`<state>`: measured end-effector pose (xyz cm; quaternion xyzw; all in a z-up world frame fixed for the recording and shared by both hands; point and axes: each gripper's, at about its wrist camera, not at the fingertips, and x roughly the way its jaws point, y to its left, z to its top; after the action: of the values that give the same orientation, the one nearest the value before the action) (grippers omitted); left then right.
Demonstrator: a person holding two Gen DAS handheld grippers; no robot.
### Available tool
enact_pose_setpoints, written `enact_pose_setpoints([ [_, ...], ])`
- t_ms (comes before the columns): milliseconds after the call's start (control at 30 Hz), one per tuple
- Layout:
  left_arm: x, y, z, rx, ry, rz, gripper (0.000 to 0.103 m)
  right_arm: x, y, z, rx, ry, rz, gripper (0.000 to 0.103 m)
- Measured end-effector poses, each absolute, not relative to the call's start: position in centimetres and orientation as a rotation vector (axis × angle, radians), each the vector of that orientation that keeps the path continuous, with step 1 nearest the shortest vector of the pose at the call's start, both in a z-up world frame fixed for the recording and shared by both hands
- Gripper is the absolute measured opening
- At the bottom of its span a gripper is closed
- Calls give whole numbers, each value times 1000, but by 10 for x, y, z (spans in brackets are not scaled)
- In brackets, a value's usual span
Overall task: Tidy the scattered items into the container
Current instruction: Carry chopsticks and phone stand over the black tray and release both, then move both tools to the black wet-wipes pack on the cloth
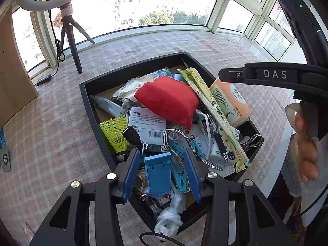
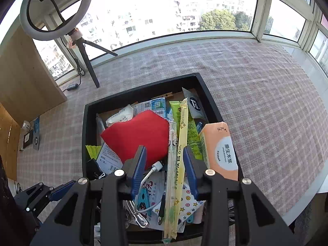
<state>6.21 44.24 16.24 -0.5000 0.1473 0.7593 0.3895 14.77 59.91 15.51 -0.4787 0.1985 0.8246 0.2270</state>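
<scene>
Both claws, left [image 1: 162,174] and right [image 2: 165,170], are held open, empty, above the box [image 1: 98,110]; the blue stand [image 1: 157,174] should be released low.

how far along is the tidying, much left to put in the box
Mostly done: the black container is piled with the red pouch, tissue pack and more. Both tools, left tool and right tool, hover open over it, holding nothing. Left: small packets on the cloth by the wooden cabinet.

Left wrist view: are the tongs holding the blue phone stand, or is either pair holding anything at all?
Neither. The left tongs are open around the blue phone stand, not touching it. The right tongs are open and empty.
</scene>
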Motion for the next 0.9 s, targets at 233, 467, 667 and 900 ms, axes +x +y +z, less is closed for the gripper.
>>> enact_pose_setpoints([
  [233, 50, 419, 168, -1273, 372, 1987, 42, 138, 586, 159, -1310, 539, 2310, 37],
  [467, 28, 362, 167, -1315, 322, 2077, 42, 115, 549, 159, -1348, 515, 2383, 37],
  [667, 4, 295, 157, -1390, 240, 2179, 42, 80, 505, 153, -1412, 459, 2451, 37],
  [900, -23, 213, 152, -1446, 149, 2301, 42, 29, 439, 147, -1485, 385, 2534, 38],
])
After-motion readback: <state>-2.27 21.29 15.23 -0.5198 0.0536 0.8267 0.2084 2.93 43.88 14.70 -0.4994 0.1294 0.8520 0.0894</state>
